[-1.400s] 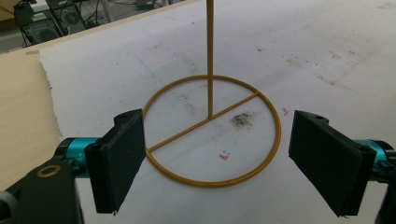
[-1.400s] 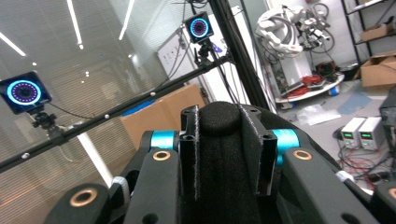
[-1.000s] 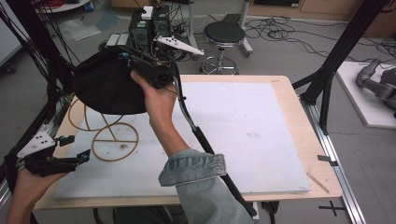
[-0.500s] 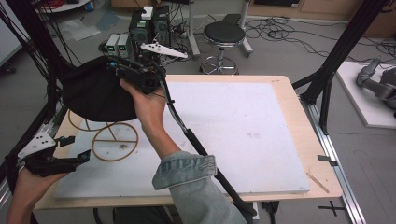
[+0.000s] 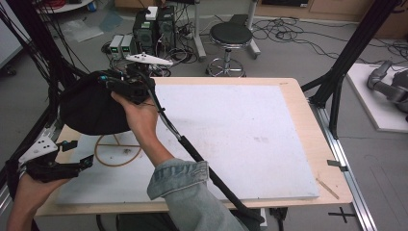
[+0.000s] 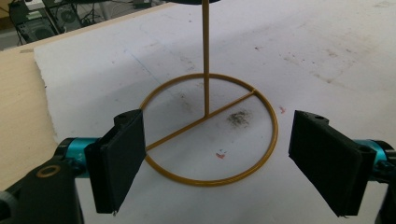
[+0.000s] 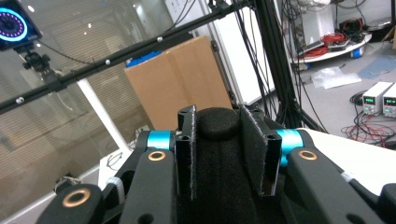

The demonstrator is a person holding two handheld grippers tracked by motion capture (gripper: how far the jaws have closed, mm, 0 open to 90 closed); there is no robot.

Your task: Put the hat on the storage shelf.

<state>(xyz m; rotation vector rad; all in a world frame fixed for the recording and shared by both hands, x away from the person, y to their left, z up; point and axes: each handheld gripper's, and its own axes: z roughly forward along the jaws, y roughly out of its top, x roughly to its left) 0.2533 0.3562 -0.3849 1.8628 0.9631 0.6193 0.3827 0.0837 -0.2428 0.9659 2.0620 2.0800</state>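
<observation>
A black felt hat (image 5: pixel 89 108) hangs over the table's left side, above a gold wire stand (image 5: pixel 118 150). My right gripper (image 5: pixel 126 86) is shut on the hat; in the right gripper view the black felt (image 7: pixel 218 140) is pinched between the two pads. The stand's ring base (image 6: pixel 210 135) lies flat on the white board. Its thin pole (image 6: pixel 205 56) rises to a dark edge at the top of the left gripper view. My left gripper (image 5: pixel 81 153) stands open just in front of the ring, jaws wide apart and holding nothing (image 6: pixel 224 168).
A white board (image 5: pixel 250 134) covers most of the wooden table (image 5: pixel 308 110). The right gripper's thick black cable (image 5: pixel 192 149) trails across the board toward the front edge. Black frame posts (image 5: pixel 337 91) stand at the table's sides. A stool (image 5: pixel 231 36) and power supplies (image 5: pixel 122 45) sit beyond the far edge.
The right gripper has carried the hat leftward and toward the near side, over the stand. The left gripper has stayed open in the same place.
</observation>
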